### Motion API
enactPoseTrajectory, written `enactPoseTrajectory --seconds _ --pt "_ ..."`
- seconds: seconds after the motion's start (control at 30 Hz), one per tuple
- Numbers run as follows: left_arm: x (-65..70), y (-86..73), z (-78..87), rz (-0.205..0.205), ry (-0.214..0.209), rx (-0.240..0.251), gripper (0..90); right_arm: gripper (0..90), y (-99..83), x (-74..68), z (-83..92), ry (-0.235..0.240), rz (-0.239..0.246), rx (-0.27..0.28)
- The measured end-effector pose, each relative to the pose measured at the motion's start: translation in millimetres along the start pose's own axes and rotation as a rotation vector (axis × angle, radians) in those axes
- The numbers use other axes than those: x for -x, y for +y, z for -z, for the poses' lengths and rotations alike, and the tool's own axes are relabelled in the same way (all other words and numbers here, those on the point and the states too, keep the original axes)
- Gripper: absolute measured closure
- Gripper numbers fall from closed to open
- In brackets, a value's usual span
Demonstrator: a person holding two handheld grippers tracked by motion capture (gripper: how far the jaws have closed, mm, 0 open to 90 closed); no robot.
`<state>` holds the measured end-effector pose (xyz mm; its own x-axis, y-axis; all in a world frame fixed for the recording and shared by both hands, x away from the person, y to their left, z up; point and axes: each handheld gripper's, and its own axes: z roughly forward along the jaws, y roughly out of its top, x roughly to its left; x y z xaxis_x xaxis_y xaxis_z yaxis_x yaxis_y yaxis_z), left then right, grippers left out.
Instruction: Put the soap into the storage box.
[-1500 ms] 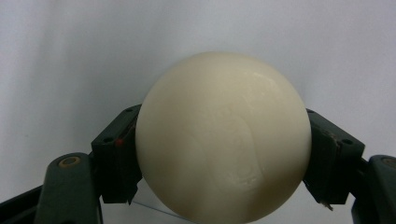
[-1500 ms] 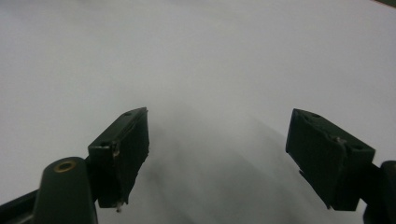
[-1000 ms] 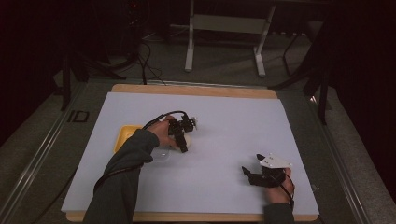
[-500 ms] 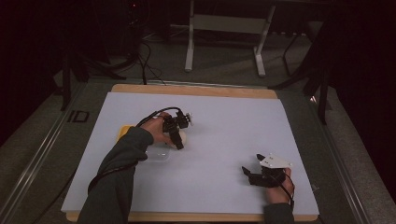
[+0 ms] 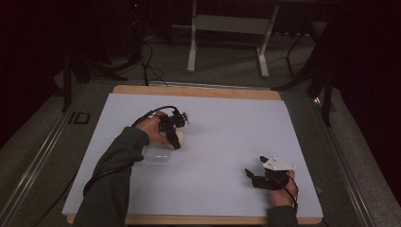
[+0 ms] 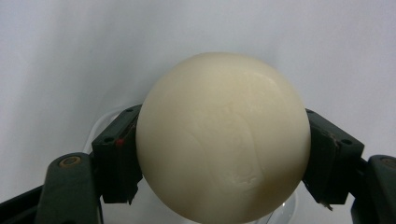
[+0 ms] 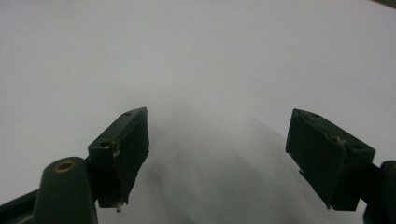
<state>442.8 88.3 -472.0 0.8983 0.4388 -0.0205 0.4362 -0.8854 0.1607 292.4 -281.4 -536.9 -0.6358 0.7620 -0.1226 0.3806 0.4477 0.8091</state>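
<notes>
1. Left gripper [image 6: 219, 154] is clamping a cream, smooth round ball [image 6: 223, 137] between both black jaws, over a clear shallow plastic dish [image 5: 157, 155] on the white table sheet [image 5: 227, 137].
2. Left forearm is reaching forward in a dark green sleeve [image 5: 111, 179].
3. Right gripper [image 7: 217, 156] is sitting near the sheet's front right edge, jaws spread wide with nothing between them.

Ball [image 6: 223, 137] between left gripper [image 5: 174, 135] jaws, above clear dish [image 5: 157, 156]; right gripper [image 5: 257, 178] well apart.
</notes>
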Motion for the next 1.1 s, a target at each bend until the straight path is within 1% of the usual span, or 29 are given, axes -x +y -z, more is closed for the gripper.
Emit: enactPoseTrajectory --seconds 0.17,0.3,0.47,0.6,0.63,0.73,0.9,0.93,1.1 --pt "-3.0 -6.1 3.5 0.01 0.002 0.001 25.6 21.1 0.0 -0.1 -0.1 -0.001 0.0 0.0" --pt "-5.7 -11.0 6.2 0.027 0.006 0.012 25.6 21.1 0.0 -0.1 -0.1 -0.001 0.0 0.0" --pt "-9.2 -17.4 9.2 0.041 0.005 0.011 25.6 21.1 0.0 -0.1 -0.1 -0.001 0.0 0.0" --pt "-12.9 -23.5 11.5 0.049 0.018 0.007 25.6 21.1 0.0 -0.1 -0.1 -0.001 0.0 0.0" --pt "-14.4 -25.9 12.3 0.06 0.021 0.011 25.6 21.1 0.0 -0.1 -0.1 -0.001 0.0 0.0" --pt "-17.5 -31.5 13.9 0.075 0.021 0.016 25.6 21.1 0.0 -0.1 -0.1 -0.001 -0.001 -0.001" --pt "-21.2 -39.0 15.6 0.089 0.023 0.014 25.6 21.1 0.0 -0.1 -0.2 -0.001 0.0 0.0" --pt "-23.6 -42.9 16.5 0.096 0.024 0.014 25.6 21.1 0.0 -0.1 -0.1 -0.001 -0.001 -0.001" --pt "-27.8 -51.8 18.6 0.114 0.027 0.013 25.6 21.1 0.0 0.0 -0.2 -0.001 -0.002 -0.001"
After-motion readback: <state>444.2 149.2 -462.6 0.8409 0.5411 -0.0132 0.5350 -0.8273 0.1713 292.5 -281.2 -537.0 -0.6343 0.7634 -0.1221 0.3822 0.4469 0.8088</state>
